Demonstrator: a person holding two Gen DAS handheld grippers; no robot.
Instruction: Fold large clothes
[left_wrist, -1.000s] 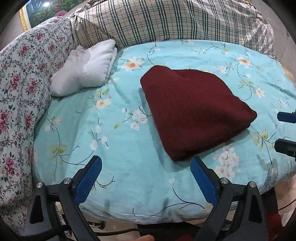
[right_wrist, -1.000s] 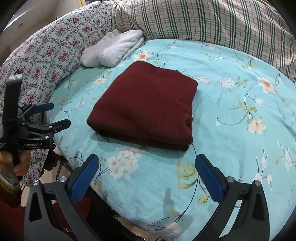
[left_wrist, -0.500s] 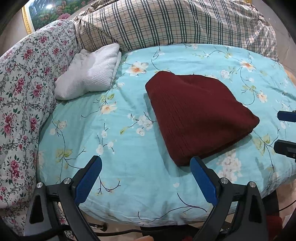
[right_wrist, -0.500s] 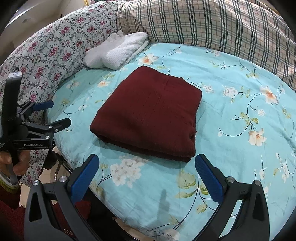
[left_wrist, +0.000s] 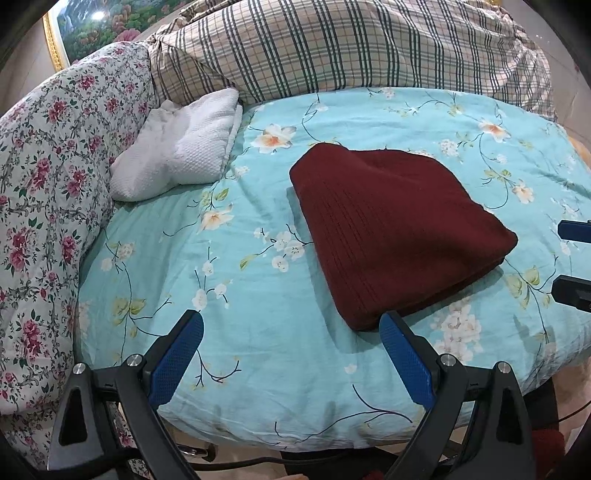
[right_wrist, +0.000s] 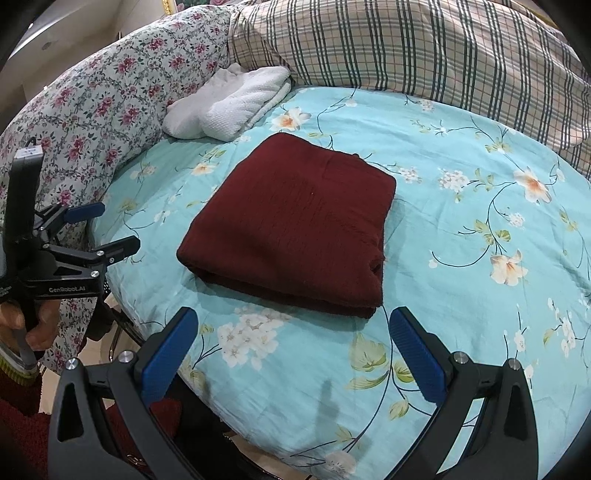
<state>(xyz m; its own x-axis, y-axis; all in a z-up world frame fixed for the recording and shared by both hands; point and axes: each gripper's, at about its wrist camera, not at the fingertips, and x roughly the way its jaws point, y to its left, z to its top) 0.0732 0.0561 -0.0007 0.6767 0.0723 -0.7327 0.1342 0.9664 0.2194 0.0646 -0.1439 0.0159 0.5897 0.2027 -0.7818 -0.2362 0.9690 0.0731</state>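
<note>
A dark red knitted garment (left_wrist: 391, 229) lies folded into a thick rectangle on the turquoise floral bedsheet (left_wrist: 229, 295); it also shows in the right wrist view (right_wrist: 295, 225). My left gripper (left_wrist: 291, 332) is open and empty, hovering over the sheet near the bed's front edge, its right finger close to the garment's near corner. My right gripper (right_wrist: 295, 332) is open and empty, just in front of the garment's near folded edge. The left gripper also shows at the left of the right wrist view (right_wrist: 107, 232), and the right gripper's fingertips (left_wrist: 572, 230) show at the right edge of the left wrist view.
A folded white towel (left_wrist: 181, 155) lies at the back left of the bed. A plaid quilt (left_wrist: 351, 48) is piled along the back and a pink floral quilt (left_wrist: 40, 177) along the left. The bed's front edge (left_wrist: 295, 435) drops off below the grippers.
Both grippers have pulled back and lifted a little, so the garment and bed sit lower in view. The garment has not moved. Both grippers stay open.
</note>
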